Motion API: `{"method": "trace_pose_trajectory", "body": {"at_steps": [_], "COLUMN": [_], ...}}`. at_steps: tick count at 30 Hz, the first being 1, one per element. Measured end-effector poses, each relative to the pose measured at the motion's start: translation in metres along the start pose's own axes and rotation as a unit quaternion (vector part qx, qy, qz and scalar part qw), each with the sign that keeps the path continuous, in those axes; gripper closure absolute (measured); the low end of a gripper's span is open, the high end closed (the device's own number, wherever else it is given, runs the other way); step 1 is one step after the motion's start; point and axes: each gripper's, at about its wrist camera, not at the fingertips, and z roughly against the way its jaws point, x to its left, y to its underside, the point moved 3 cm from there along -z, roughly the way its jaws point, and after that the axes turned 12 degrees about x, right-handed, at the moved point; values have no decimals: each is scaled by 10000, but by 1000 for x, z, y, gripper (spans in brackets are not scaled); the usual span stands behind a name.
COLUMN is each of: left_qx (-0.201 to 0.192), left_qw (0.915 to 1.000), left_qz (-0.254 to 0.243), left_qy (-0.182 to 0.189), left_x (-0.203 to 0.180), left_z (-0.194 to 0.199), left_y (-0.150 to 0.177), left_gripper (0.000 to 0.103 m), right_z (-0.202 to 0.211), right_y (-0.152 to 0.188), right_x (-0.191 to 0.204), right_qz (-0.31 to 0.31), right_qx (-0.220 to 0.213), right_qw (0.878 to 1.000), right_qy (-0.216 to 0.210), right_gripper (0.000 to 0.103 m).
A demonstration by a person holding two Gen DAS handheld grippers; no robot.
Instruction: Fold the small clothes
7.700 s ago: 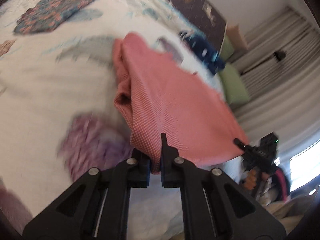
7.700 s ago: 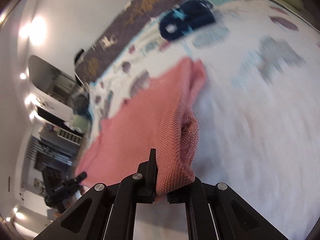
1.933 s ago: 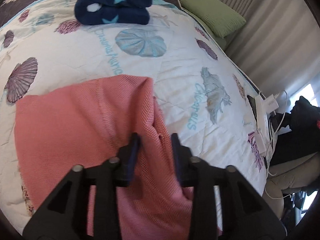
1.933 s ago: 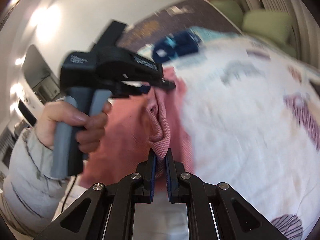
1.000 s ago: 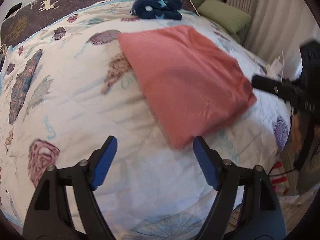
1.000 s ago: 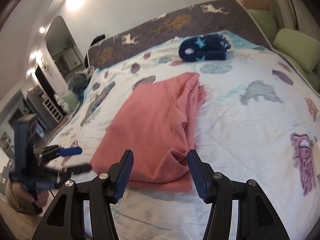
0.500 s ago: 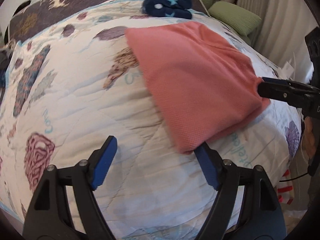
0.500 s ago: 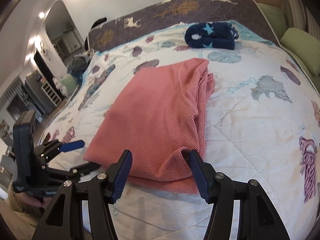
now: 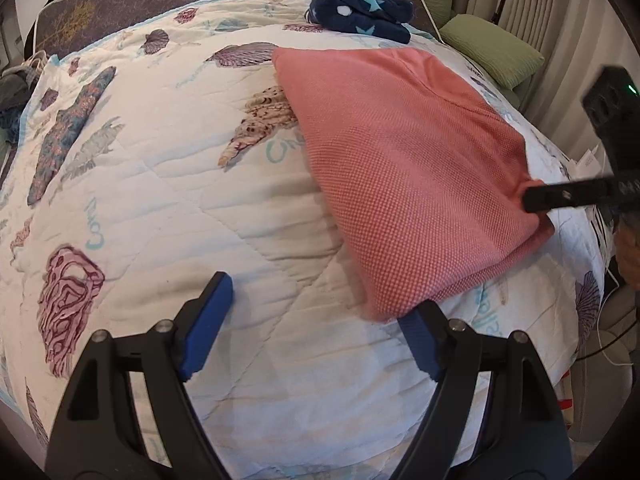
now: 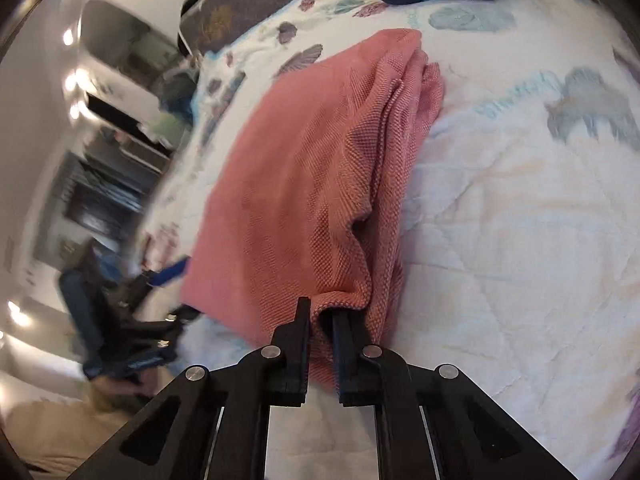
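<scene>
Quilt [image 9: 240, 208] print reads "Coral" beside pink garment [image 9: 408, 160].

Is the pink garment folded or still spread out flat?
Folded. The pink garment lies in stacked layers along its right edge on the quilt, and the right claw is shut on its near corner.

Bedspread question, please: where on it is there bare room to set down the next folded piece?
The widest free patch of bedspread lies left of the pink garment, in front of the open left gripper. In the right wrist view, another bare stretch runs right of the garment. Crowded: the far end with the navy star bundle, and the near corner pinched by the right gripper.
</scene>
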Motion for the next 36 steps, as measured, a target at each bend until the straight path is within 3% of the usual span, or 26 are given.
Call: {"method": "trace_pose_trajectory", "body": {"at_steps": [4, 8, 11, 15, 18, 20, 23, 25, 27, 28, 29, 32, 35, 36], "left_qx": [42, 42, 44, -201, -751, -1008, -1024, -801, -582, -410, -196, -179, -329, -426], "left_qw": [9999, 10000, 9998, 9992, 9954, 9923, 9895, 9898, 9928, 9952, 9967, 9955, 9939, 9931], "left_qz": [90, 86, -121, -351, -487, -569, -712, -812, -848, -817, -761, -226, 45, 68], "left_qy": [-15, 23, -128, 38, 342, 441, 728, 855, 614, 353, 191, 902, 1052, 1089], "left_x": [11, 14, 9, 3, -7, -16, -30, -36, -37, -34, -27, 0, 13, 13], "left_z": [0, 3, 11, 37, 62, 69, 57, 35, 14, 1, -13, -14, -1, 4], "left_y": [5, 8, 12, 12, -3, -17, -37, -45, -47, -46, -43, -35, -44, -47], "left_gripper": [21, 21, 21, 21, 21, 21, 21, 21, 21, 21, 22, 22, 24, 24], "right_z": [17, 15, 21, 48, 60, 57, 38, 21, 2, -7, -11, 1, 22, 27], "right_y": [35, 52, 60, 53, 37, 21, 3, -5, -11, -12, -10, 1, 4, 0], "right_x": [11, -22, -25, 7, 28, 36, 45, 46, 37, 22, 13, -7, 6, 9], "right_qz": [468, -14, -113, 355, 577, 548, 619, 653, 408, 142, 15, -264, -65, 4], "right_qx": [-201, -74, -240, -991, -1783, -2132, -2066, -1629, -1272, -1134, -1106, -1169, -1435, -1518], "right_qw": [9987, 9988, 9984, 9915, 9748, 9665, 9733, 9839, 9898, 9893, 9884, 9911, 9860, 9843], "right_qy": [-69, 480, 499, 761, 1212, 1320, 786, 350, 487, 903, 1041, 577, 845, 899], "right_gripper": [97, 97, 95, 88, 73, 72, 72, 77, 90, 95, 103, 103, 101, 95]}}
